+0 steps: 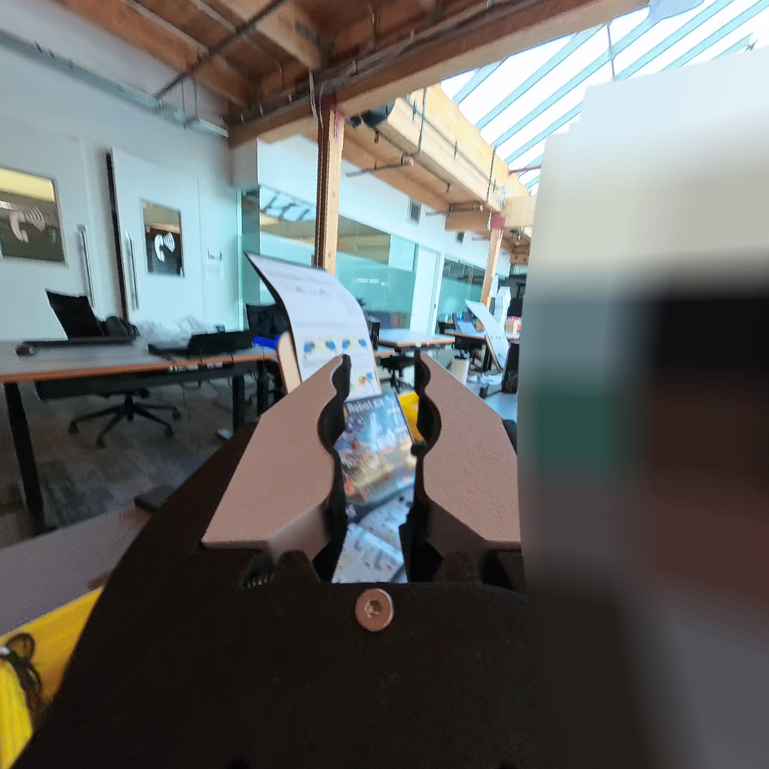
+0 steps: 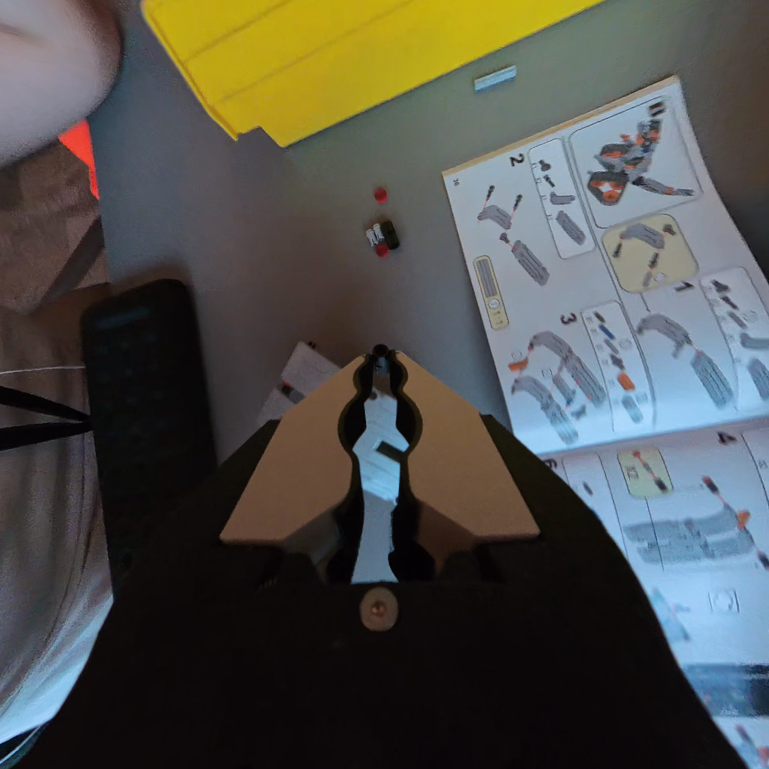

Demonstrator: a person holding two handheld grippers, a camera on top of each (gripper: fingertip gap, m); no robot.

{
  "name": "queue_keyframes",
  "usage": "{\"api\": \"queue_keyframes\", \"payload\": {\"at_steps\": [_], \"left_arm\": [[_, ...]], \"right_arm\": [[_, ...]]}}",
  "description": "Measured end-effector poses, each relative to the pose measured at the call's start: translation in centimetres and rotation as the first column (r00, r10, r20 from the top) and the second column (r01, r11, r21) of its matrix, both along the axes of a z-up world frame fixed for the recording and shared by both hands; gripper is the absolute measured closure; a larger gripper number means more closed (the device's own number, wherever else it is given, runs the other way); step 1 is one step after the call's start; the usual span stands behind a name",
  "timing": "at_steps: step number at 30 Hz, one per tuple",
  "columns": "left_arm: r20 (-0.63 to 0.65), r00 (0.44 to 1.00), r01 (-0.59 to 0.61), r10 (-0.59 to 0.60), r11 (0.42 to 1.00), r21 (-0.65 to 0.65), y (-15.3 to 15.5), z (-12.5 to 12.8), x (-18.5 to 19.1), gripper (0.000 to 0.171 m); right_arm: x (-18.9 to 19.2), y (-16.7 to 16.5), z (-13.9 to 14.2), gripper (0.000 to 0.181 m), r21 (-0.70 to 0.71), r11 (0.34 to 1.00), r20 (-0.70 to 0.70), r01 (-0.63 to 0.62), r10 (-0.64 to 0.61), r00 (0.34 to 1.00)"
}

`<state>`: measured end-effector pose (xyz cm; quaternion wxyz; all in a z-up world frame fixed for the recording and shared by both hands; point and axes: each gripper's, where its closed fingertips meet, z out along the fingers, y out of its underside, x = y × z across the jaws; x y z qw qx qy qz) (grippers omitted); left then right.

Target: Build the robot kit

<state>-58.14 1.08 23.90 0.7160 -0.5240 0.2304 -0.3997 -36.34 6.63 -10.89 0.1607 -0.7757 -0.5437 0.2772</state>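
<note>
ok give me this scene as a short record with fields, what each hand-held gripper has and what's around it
left hand-held gripper: open, empty, raised toward a curled white printed sheet
right hand-held gripper: shut on small black peg
surface: grey tabletop
nearby: open white instruction booklet, flat yellow sheet, small cluster of red, black and white parts

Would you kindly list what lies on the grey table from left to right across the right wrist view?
Black rectangular device → small cluster of red, white and black pieces → open instruction booklet.
</note>
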Motion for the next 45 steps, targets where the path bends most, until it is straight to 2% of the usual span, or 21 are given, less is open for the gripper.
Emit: {"api": "queue_keyframes", "payload": {"at_steps": [1, 4, 5, 7, 10, 12, 16, 19, 21, 23, 27, 31, 34, 37, 41, 43, 45], "left_arm": [[-0.029, 1.000, 0.004, -0.005, 0.999, -0.039, -0.1, -0.8, 1.7, 0.143], [-0.113, 0.993, 0.012, -0.027, 0.991, -0.133, -1.1, -4.6, 6.3, 0.142], [-0.111, 0.994, -0.002, -0.015, 0.989, -0.148, -1.3, -6.1, 7.0, 0.145], [-0.024, 1.000, -0.019, 0.015, 0.983, -0.184, -1.6, -9.2, 8.4, 0.148], [0.077, 0.991, 0.130, -0.111, 0.938, -0.320, -3.6, -14.5, 12.8, 0.144], [0.095, 0.985, 0.168, -0.142, 0.910, -0.380, -4.0, -17.5, 15.2, 0.147], [-0.043, 0.996, 0.047, -0.080, 0.857, -0.513, -2.7, -22.8, 18.4, 0.148], [-0.146, 0.989, -0.084, 0.006, 0.843, -0.532, -1.1, -24.3, 19.2, 0.147], [-0.207, 0.975, -0.179, 0.082, 0.842, -0.509, 0.3, -24.8, 19.5, 0.146], [-0.256, 0.961, -0.224, 0.103, 0.836, -0.502, 1.6, -25.2, 20.5, 0.143], [-0.365, 0.928, -0.262, 0.080, 0.835, -0.484, 4.2, -25.6, 22.8, 0.138], [-0.390, 0.917, -0.273, 0.088, 0.851, -0.449, 7.3, -24.4, 24.4, 0.138], [-0.316, 0.947, -0.205, 0.063, 0.875, -0.440, 9.5, -21.9, 25.8, 0.138], [-0.265, 0.963, -0.157, 0.056, 0.913, -0.376, 11.4, -18.3, 26.9, 0.140], [-0.273, 0.960, -0.151, 0.067, 0.942, -0.300, 13.3, -14.0, 27.4, 0.137], [-0.268, 0.961, -0.150, 0.068, 0.943, -0.298, 14.1, -12.9, 27.0, 0.136], [-0.251, 0.966, -0.142, 0.059, 0.935, -0.325, 14.7, -12.9, 26.3, 0.136]], "right_arm": [[1.0, 0.1, 0.9, 0.175, 0.032, 0.999, -0.053, 0.031, -0.029, 0.998], [6.3, 1.4, 3.4, 0.175, 0.226, 0.958, -0.170, 0.177, -0.140, 0.975], [8.6, 2.0, 3.5, 0.175, 0.297, 0.926, -0.182, 0.231, -0.182, 0.966], [12.4, 2.1, 3.1, 0.175, 0.396, 0.874, -0.218, 0.282, -0.209, 0.953], [15.4, 0.5, 1.1, 0.175, 0.474, 0.842, -0.259, 0.258, -0.147, 0.955], [16.7, -0.1, -0.2, 0.175, 0.551, 0.805, -0.238, 0.220, -0.102, 0.966], [17.3, -0.5, -1.9, 0.175, 0.645, 0.751, -0.157, 0.141, -0.051, 0.986], [16.4, -0.8, -2.0, 0.175, 0.695, 0.714, -0.110, 0.082, -0.007, 0.994], [15.8, -1.4, -1.9, 0.175, 0.683, 0.725, -0.125, 0.091, -0.006, 0.992], [15.4, -1.9, -1.8, 0.175, 0.686, 0.722, -0.126, 0.090, -0.004, 0.992], [15.3, -1.9, -2.3, 0.175, 0.705, 0.706, -0.090, 0.071, -0.010, 0.996], [14.8, -1.7, -3.3, 0.175, 0.645, 0.760, -0.092, 0.084, -0.032, 0.995], [14.0, -1.7, -4.2, 0.174, 0.550, 0.828, -0.118, 0.111, -0.054, 0.992], [13.6, -1.3, -4.6, 0.175, 0.522, 0.846, -0.112, 0.112, -0.062, 0.992], [13.3, -1.2, -4.9, 0.174, 0.469, 0.873, -0.146, 0.133, -0.072, 0.987], [13.3, -1.1, -4.8, 0.171, 0.446, 0.884, -0.158, 0.137, -0.073, 0.985], [13.3, -1.1, -4.7, 0.160, 0.440, 0.889, -0.169, 0.129, -0.059, 0.984]]}}
